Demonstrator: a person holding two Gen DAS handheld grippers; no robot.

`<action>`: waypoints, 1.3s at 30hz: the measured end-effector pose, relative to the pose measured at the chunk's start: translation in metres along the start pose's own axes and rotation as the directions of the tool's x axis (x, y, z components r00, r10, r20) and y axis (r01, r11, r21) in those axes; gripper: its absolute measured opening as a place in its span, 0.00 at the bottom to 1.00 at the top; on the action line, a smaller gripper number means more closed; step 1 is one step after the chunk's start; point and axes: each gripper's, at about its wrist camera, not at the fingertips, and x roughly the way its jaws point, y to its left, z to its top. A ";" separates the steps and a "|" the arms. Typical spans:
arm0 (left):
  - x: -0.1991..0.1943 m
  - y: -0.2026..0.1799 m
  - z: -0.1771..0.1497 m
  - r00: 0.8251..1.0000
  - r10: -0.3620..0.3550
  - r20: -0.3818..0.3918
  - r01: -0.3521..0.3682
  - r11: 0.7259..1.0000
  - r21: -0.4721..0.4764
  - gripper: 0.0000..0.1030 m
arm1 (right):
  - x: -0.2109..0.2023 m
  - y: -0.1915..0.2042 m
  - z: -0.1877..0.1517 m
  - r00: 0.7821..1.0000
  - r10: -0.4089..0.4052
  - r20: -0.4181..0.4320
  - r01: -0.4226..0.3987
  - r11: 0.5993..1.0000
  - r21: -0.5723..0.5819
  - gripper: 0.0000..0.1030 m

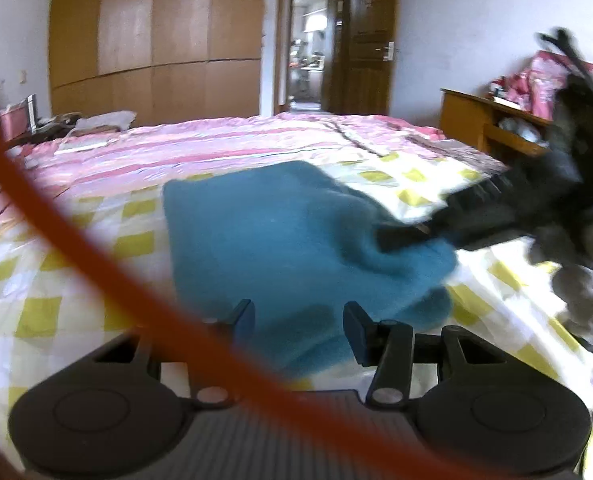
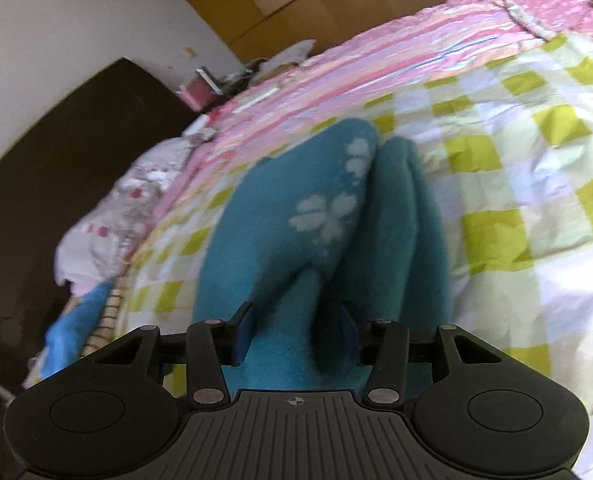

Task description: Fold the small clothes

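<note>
Only the right wrist view shows pale flower prints on the fuzzy teal garment (image 2: 320, 216), bunched between the right gripper (image 2: 296, 336) jaws. Left gripper (image 1: 298, 330) jaws sit wide, garment mostly flat on the bed (image 1: 96, 240).

The left gripper (image 1: 298, 326) sits low and level, its two fingers spread wide apart with nothing between the pads. The right gripper (image 2: 296, 330) is tilted, its fingers also spread with teal fabric lying in the gap, though whether they pinch it cannot be told. From the left wrist view, the right gripper (image 1: 400, 236) reaches in from the right, blurred, fingertips toward the left.
</note>
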 end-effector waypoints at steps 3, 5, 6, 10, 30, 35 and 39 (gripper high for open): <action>0.010 0.008 -0.001 0.999 0.034 -0.009 -0.035 0.999 -0.026 0.52 | -0.004 -0.003 -0.009 0.998 -0.061 -0.003 0.061 0.998 -0.022 0.09; 0.018 0.015 -0.004 0.999 0.038 -0.035 -0.040 0.998 -0.055 0.52 | -0.003 -0.020 -0.023 0.996 -0.090 -0.015 0.091 0.995 0.037 0.08; 0.023 0.018 -0.005 0.998 0.038 -0.051 -0.042 0.996 -0.073 0.52 | -0.002 -0.029 -0.029 0.995 -0.094 -0.021 0.096 0.992 0.077 0.08; 0.027 0.020 -0.008 0.998 0.040 -0.057 -0.044 0.997 -0.062 0.53 | -0.007 -0.041 -0.039 0.998 -0.059 0.006 0.057 0.987 0.149 0.13; 0.031 0.022 0.000 0.998 0.026 -0.055 -0.028 0.999 -0.023 0.53 | 0.050 -0.015 0.016 0.994 -0.051 0.101 0.037 0.990 0.136 0.32; 0.011 0.022 0.025 0.999 0.010 0.036 -0.009 0.999 -0.033 0.53 | 0.024 -0.008 0.023 0.985 -0.005 0.175 -0.019 0.991 0.135 0.23; 0.018 0.015 0.038 0.997 -0.021 0.079 0.024 0.999 -0.043 0.56 | -0.013 -0.007 0.021 0.951 0.051 0.305 -0.093 0.988 0.125 0.23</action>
